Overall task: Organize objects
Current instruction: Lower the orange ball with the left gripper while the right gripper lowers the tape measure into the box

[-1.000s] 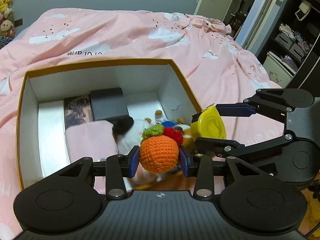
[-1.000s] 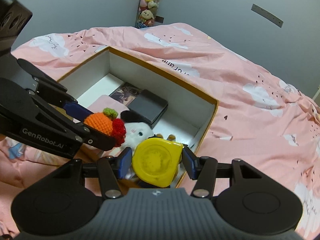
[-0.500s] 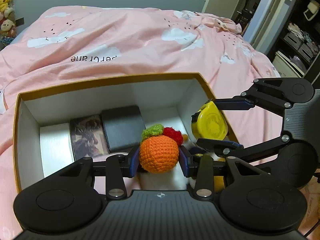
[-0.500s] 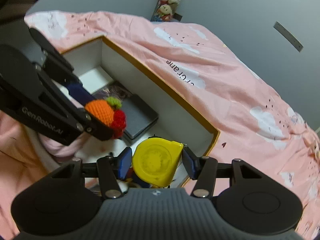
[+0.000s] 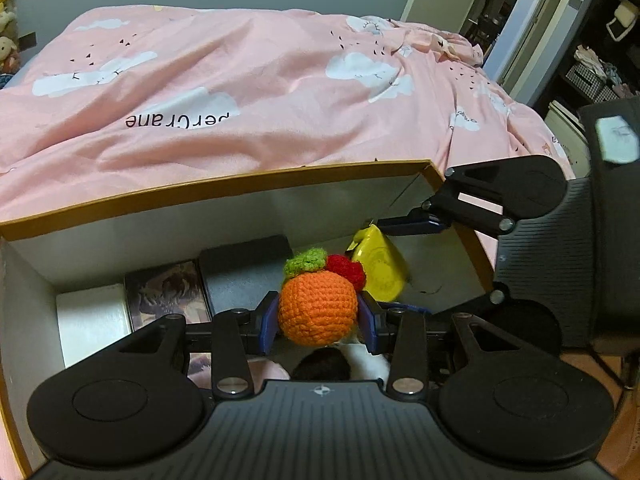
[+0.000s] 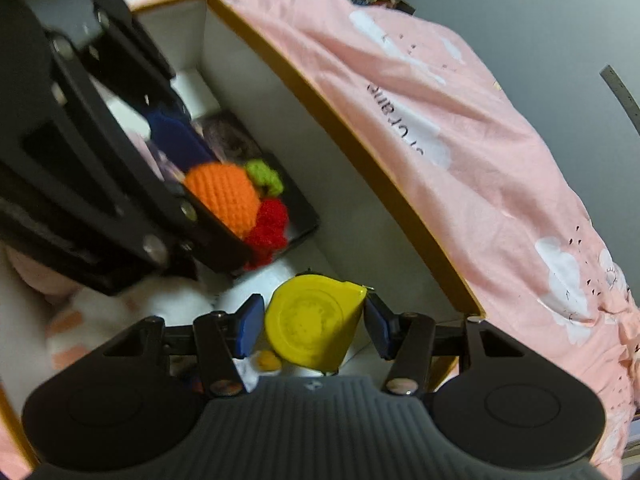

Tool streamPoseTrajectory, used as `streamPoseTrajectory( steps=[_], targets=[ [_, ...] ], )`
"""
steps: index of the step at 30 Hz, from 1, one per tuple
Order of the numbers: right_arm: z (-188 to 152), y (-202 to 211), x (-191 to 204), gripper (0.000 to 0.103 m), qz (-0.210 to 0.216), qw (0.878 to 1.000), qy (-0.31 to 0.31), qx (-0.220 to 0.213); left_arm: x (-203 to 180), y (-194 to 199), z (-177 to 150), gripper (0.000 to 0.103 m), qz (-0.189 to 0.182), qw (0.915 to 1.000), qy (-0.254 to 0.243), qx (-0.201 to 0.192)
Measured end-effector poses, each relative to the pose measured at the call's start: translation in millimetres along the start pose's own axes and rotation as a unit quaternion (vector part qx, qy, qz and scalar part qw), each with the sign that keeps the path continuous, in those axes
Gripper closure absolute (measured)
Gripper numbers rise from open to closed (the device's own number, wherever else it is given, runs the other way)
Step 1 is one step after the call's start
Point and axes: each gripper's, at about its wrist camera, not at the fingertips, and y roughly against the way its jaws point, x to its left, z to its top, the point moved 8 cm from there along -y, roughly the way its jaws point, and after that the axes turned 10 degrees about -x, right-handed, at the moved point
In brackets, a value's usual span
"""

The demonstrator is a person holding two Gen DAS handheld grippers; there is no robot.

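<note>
My left gripper (image 5: 318, 314) is shut on an orange crocheted fruit (image 5: 317, 307) with a green leaf and red berries; the same fruit (image 6: 222, 196) shows in the right wrist view. My right gripper (image 6: 314, 326) is shut on a yellow tape measure (image 6: 314, 320), also seen as the tape measure (image 5: 378, 268) in the left wrist view. Both held things hang over the inside of a white box with a gold rim (image 5: 224, 186), at its right end. The box wall (image 6: 340, 160) runs diagonally in the right wrist view.
In the box lie a black case (image 5: 244, 272), a dark picture card (image 5: 168, 296), a white plush toy (image 6: 132, 312) and something pink (image 6: 44, 276). The box sits on a pink cloud-print duvet (image 5: 248, 92). A doorway and dark shelves (image 5: 592, 52) stand at the right.
Both grippers have moved forward and down over the box, each keeping its object. The right gripper has rolled, tilting its view. The plush toy now lies under the grippers.
</note>
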Motion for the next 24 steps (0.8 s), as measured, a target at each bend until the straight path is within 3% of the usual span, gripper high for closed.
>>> streamPoseTrajectory(
  steps=[5, 11, 18, 24],
  targets=[
    [-11.6, -15.3, 4.4, 0.048, -0.009, 0.998, 0.062, 0.024, 3.9, -7.4, 0.0, 0.057, -0.005, 1.0000, -0.001, 0.004],
    [-12.1, -8.5, 2.0, 0.049, -0.010, 0.998, 0.059, 0.019, 0.2, -14.4, 0.3, 0.057, -0.005, 0.9997, -0.024, 0.009],
    [-13.3, 35.4, -16.6, 0.047, -0.044, 0.999, -0.002, -0.027, -19.8, -18.5, -2.2, 0.057, -0.014, 0.9954, -0.091, 0.028],
    [-17.5, 64.3, -11.9, 0.046, -0.047, 0.997, -0.026, -0.057, -32.2, -35.3, -1.0, 0.057, 0.015, 0.9898, -0.129, 0.058]
  ],
)
